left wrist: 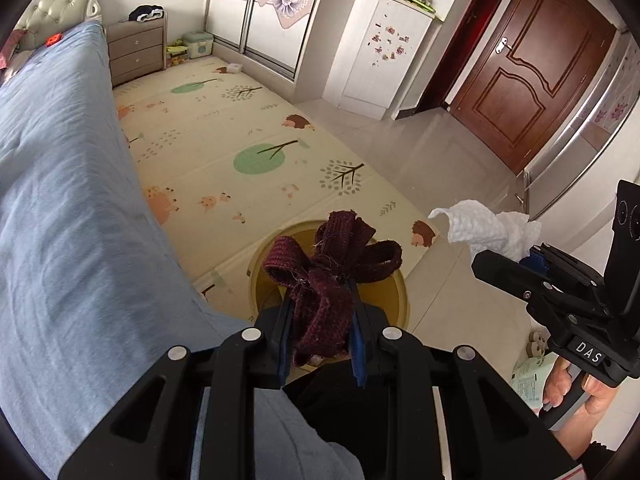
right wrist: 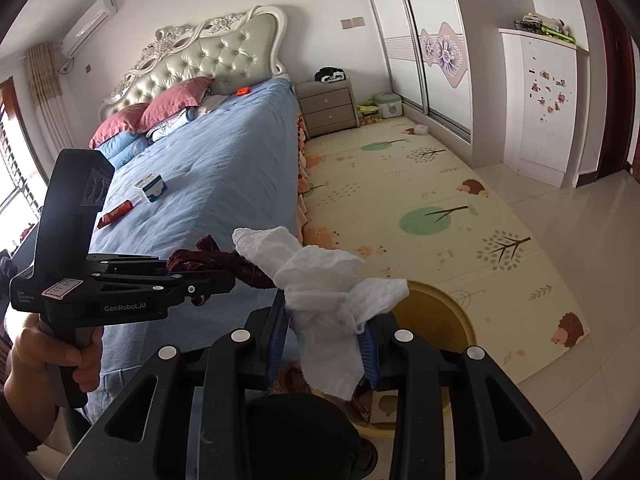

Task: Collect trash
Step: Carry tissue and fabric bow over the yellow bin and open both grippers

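Note:
My left gripper (left wrist: 322,320) is shut on a dark maroon knitted strap (left wrist: 332,264) and holds it above a yellow bin (left wrist: 394,296) on the floor beside the bed. My right gripper (right wrist: 326,334) is shut on a crumpled white tissue (right wrist: 324,280) and holds it over the same yellow bin (right wrist: 444,316). In the left wrist view the right gripper (left wrist: 528,258) shows at the right with the tissue (left wrist: 488,228). In the right wrist view the left gripper (right wrist: 240,268) shows at the left with the strap (right wrist: 212,258).
A blue bed (right wrist: 224,168) lies to the left, with a red wrapper (right wrist: 115,213), a small white box (right wrist: 151,186) and a red item (right wrist: 242,91) on it. A patterned play mat (left wrist: 240,152) covers the floor. A white scrap (right wrist: 421,129) lies by the wardrobe. A brown door (left wrist: 532,64) stands at the right.

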